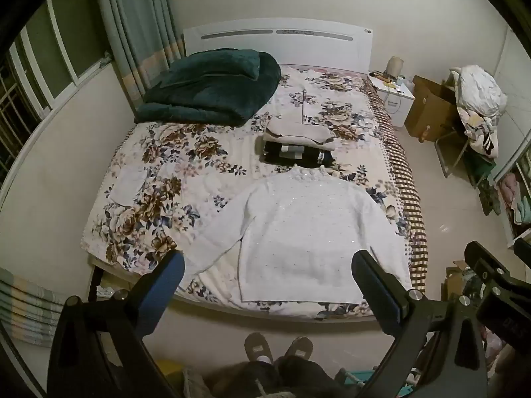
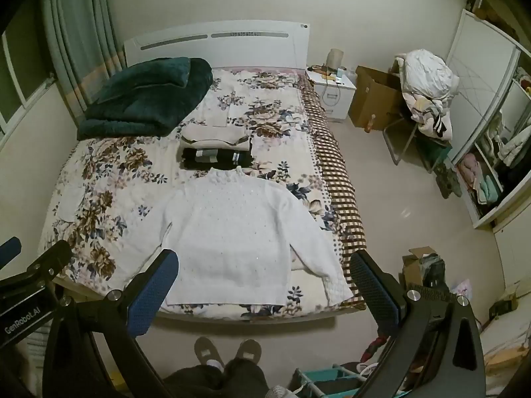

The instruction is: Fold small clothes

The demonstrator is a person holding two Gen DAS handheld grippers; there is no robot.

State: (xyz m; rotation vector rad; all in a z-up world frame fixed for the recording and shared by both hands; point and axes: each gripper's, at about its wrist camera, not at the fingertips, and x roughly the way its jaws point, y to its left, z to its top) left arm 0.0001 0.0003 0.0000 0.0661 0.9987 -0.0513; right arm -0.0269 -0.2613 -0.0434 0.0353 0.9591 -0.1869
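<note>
A white knitted sweater (image 1: 298, 225) lies flat on the floral bed (image 1: 149, 172), sleeves spread, hem toward the near edge; it also shows in the right wrist view (image 2: 232, 232). Behind its collar lie a folded black garment (image 1: 295, 156) and a folded beige one (image 1: 298, 131). My left gripper (image 1: 268, 265) is open and empty, held above the sweater's hem. My right gripper (image 2: 265, 265) is open and empty, above the near right part of the sweater. Each gripper shows at the edge of the other's view.
A folded dark green blanket (image 1: 212, 86) lies at the bed's head on the left. A white nightstand (image 2: 332, 89), a cardboard box (image 2: 375, 99) and a chair piled with clothes (image 2: 424, 99) stand right of the bed. A wardrobe (image 2: 491, 152) is at far right. My feet (image 2: 229, 351) stand at the bed's foot.
</note>
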